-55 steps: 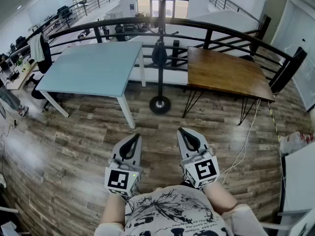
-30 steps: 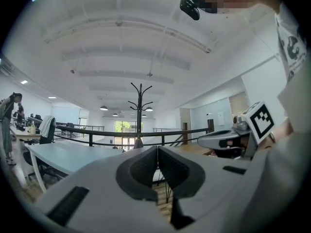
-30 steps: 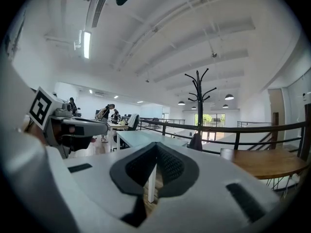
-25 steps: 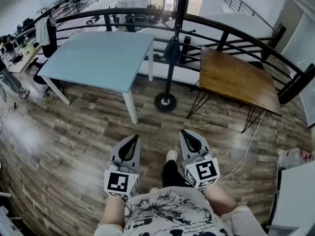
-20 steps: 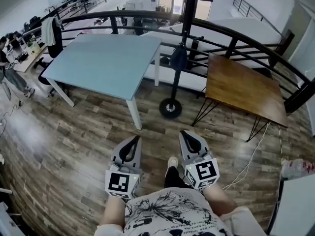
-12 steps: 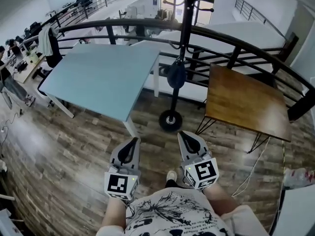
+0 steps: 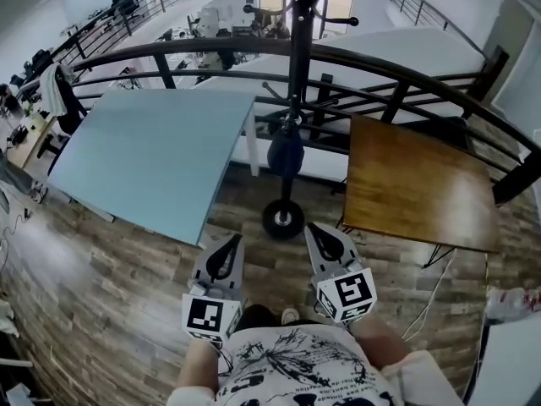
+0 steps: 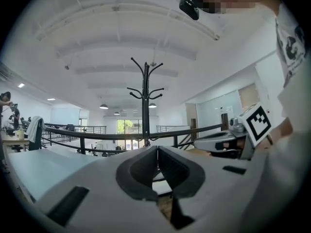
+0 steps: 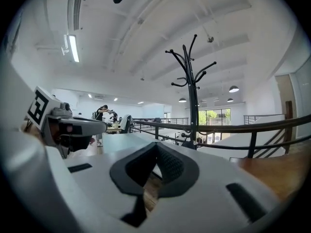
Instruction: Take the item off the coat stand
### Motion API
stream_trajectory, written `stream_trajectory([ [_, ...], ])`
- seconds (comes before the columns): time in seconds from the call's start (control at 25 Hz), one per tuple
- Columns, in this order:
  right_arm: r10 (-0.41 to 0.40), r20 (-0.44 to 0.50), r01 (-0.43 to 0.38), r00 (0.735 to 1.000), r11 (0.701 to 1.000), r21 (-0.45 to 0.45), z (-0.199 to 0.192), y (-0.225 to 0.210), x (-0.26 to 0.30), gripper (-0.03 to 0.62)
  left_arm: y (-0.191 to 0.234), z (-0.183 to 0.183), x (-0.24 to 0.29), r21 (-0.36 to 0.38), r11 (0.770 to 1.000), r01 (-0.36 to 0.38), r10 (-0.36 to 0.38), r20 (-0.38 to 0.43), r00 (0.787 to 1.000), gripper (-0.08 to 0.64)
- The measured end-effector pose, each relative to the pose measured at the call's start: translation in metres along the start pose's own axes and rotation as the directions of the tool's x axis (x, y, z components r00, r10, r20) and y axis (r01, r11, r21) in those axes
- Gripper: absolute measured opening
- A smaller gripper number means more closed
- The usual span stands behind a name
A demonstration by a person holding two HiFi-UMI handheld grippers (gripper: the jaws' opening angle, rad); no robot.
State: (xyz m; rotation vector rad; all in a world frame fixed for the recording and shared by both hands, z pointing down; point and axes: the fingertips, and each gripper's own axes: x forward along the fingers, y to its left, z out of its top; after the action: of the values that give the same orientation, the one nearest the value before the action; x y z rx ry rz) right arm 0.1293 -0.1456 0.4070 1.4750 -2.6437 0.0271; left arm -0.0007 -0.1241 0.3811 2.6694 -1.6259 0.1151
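A black coat stand [image 7: 294, 74] rises between two tables on a round base [image 7: 282, 219]. A dark blue bag [image 7: 286, 153] hangs low on its pole. The stand [image 8: 145, 106] shows straight ahead in the left gripper view, and the same stand [image 9: 193, 96] is right of centre in the right gripper view. My left gripper [image 7: 225, 245] and right gripper [image 7: 319, 233] are held side by side close to my body, short of the base. Both are shut with nothing between their jaws.
A pale blue table [image 7: 144, 155] stands left of the stand, a brown wooden table [image 7: 414, 189] right of it. A black curved railing [image 7: 406, 74] runs behind them. A white cable [image 7: 427, 303] lies on the wood floor at the right. People work at far desks [image 9: 104, 116].
The view has closed in on the coat stand: its base and the bag now sit nearer and lower in the frame. Both grippers stay shut and side by side.
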Motion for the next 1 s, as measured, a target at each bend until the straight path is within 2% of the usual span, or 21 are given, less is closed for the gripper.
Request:
stream_trajectory([
  [0.16,-0.041,-0.007,0.041,0.999,0.999,0.000,0.001,-0.023,0.037,-0.006,0.028,-0.003,0.040,-0.002,1.000,0.031,-0.031,-0.006,1.000,0.005],
  [0.36,-0.125,-0.017,0.126,0.992,0.992,0.006,0.006,-0.040,0.091,-0.006,0.073,0.003,0.091,-0.003,0.994,0.113,-0.113,0.026,0.993,0.005],
  [0.56,-0.252,-0.038,0.254,0.967,0.965,0.064,0.006,-0.053,0.148,-0.005,0.125,0.009,0.137,0.013,0.977,0.215,-0.215,0.036,0.976,0.005],
  [0.68,-0.312,-0.052,0.316,0.949,0.945,0.081,0.004,-0.063,0.180,-0.005,0.150,0.007,0.165,0.029,0.959,0.282,-0.282,0.008,0.959,0.005],
  [0.92,-0.399,-0.128,0.411,0.908,0.908,0.084,-0.023,-0.089,0.225,-0.005,0.176,-0.002,0.208,0.010,0.915,0.403,-0.403,0.020,0.915,0.005],
  [1.0,-0.407,-0.159,0.423,0.900,0.902,0.086,-0.035,-0.098,0.239,0.085,0.177,-0.007,0.219,0.001,0.898,0.440,-0.440,0.008,0.898,0.005],
])
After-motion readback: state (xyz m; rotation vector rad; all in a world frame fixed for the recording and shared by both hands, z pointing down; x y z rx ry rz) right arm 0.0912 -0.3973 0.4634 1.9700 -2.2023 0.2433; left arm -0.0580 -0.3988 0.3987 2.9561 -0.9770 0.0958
